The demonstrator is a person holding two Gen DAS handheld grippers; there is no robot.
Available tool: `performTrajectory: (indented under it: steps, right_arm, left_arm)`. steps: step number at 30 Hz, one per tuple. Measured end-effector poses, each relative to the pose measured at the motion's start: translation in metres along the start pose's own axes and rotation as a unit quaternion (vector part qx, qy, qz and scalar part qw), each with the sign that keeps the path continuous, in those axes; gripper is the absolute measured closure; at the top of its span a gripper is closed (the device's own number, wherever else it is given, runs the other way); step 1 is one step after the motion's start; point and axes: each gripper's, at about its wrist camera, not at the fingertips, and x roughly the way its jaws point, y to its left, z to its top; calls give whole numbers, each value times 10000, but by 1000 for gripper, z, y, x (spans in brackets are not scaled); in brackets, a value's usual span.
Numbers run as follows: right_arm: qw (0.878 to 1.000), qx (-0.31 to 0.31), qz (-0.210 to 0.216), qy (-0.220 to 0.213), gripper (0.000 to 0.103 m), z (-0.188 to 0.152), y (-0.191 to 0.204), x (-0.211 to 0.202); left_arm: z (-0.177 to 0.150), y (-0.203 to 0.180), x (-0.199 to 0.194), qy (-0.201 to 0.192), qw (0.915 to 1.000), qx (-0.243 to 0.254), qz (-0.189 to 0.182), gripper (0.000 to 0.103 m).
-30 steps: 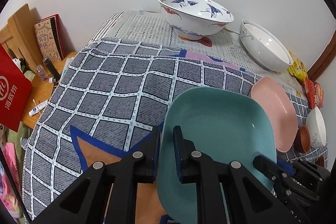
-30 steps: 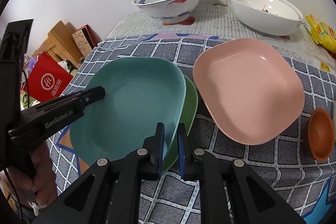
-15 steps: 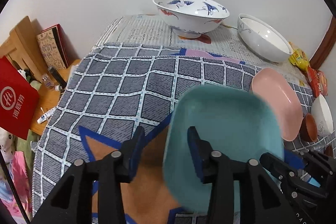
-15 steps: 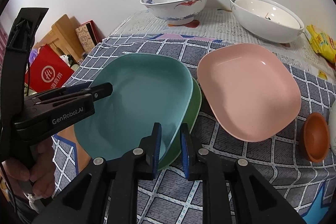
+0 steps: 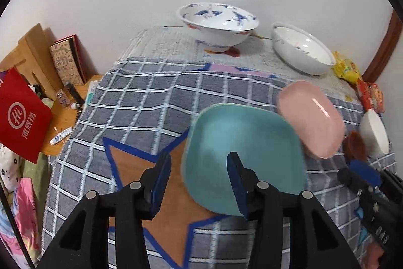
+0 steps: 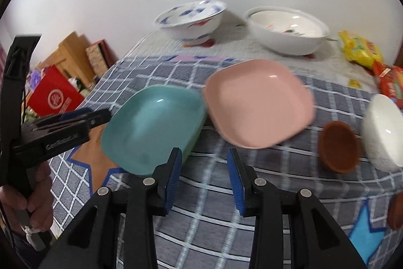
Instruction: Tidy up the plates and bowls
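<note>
A teal square plate rests stacked on a green plate, whose edge shows beneath it. A pink square plate lies just right of them. My left gripper is open and empty, its jaws either side of the teal plate's near left rim. My right gripper is open and empty, just in front of the gap between the teal and pink plates. The left gripper also shows at the left of the right wrist view.
A blue-patterned bowl and a white bowl stand at the back by the wall. A small brown dish and a small white bowl sit right of the pink plate. Snack packets lie at the far right.
Both grippers have opened and let go of the teal plate, which now rests on the green plate. Both have drawn back a little.
</note>
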Motion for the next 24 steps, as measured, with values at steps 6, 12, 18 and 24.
performTrajectory:
  steps: [6,12,18,24]
  right_arm:
    - [9983,219,-465,-272,66,4,-43,-30]
    - [9982,359,-352,-332,66,11,-74,-45]
    - [9980,356,-386,-342,66,20,-90,-37]
    - [9980,476,-275,-315,66,30,-102,-21]
  left_arm:
    - [0,-33,-12,-40,9998,81,-184,59]
    - [5,-62,-14,-44,9992,201,-341,59]
    - [17,-81,-7,-13,9990,285,-352,59]
    - [29,-91,7,55,9990,337,-280,52]
